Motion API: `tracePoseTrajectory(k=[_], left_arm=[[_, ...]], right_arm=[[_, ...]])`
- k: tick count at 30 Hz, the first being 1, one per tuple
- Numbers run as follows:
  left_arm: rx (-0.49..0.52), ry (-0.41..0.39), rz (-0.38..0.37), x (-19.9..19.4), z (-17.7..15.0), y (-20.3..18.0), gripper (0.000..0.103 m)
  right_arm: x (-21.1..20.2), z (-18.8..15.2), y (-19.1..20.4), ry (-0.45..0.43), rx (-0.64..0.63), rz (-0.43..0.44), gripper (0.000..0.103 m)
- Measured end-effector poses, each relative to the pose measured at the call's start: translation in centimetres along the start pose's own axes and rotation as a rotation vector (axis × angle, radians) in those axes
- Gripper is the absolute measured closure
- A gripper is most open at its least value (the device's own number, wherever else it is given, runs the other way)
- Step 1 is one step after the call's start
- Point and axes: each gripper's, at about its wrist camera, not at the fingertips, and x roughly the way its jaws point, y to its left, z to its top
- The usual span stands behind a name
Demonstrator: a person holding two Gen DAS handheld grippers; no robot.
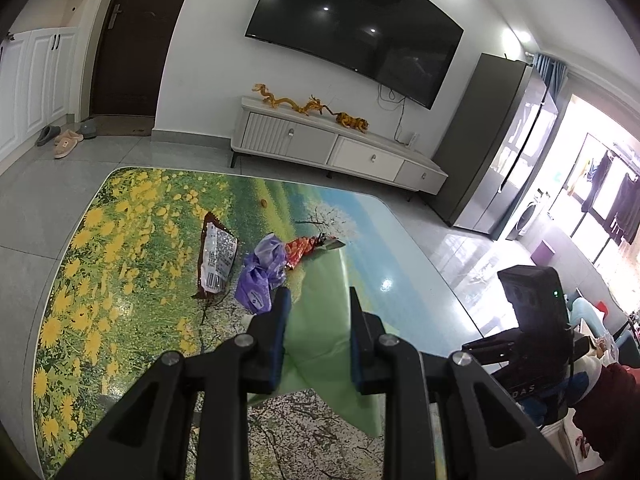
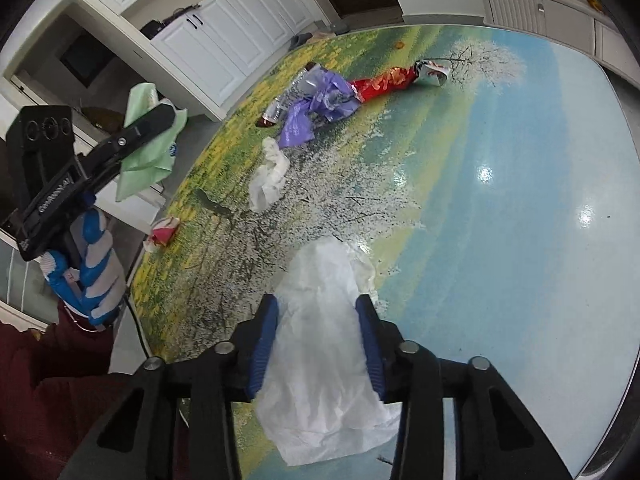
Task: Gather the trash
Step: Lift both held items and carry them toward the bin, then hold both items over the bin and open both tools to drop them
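Both claws part-open: left (image 1: 316, 300) apparently pinching green bag (image 1: 320, 340), right (image 2: 316, 308) straddling tissue (image 2: 320, 360).

Home living room: wall TV (image 1: 356, 28), TV cabinet (image 1: 336, 144), slippers (image 1: 66, 140).

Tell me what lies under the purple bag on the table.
The purple bag lies partly over a silver snack wrapper and the end of a red wrapper. Anything else beneath it is hidden.

Left gripper (image 1: 316, 300) fingers hold a green bag (image 1: 324, 344) (above the table (image 1: 120, 280)).
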Motion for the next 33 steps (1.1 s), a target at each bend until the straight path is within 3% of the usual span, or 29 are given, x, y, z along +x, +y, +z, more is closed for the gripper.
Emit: tracePoseTrajectory(k=[2,7,16,20,23,27,33], left_arm=[[0.004,0.002,0.007,-0.1,-0.1,0.0,0.079],[0.020,0.004,0.013,-0.5,0.1,-0.8,0.079],[0.065,0.001,-0.014,-0.7,1.1,-4.3,0.079],[0.095,0.015,-0.054,-0.1,2.0,-7.0,0.079],[0.126,0.039,-0.106,1.2,2.8,-10.0,0.079],[0.170,0.105,-0.213,4.7,3.6,-16.2,0.079],[0.226,0.265,-0.335,13.6,3.3,-27.6,0.079]], right_arm=[[0.3,0.2,0.0,0.000,-0.015,-0.033,0.093],[-2.8,0.3,0.6,-0.133,-0.036,-0.042,0.095],[-11.5,-0.5,3.6,-0.395,-0.093,0.056,0.095],[-13.8,-0.9,3.9,-0.482,-0.092,0.020,0.095],[-15.4,-1.9,2.0,-0.533,-0.027,-0.027,0.095],[-17.7,-5.0,-3.3,-0.611,0.151,-0.113,0.095],[-21.3,-11.9,-13.0,-0.696,0.493,-0.337,0.095]])
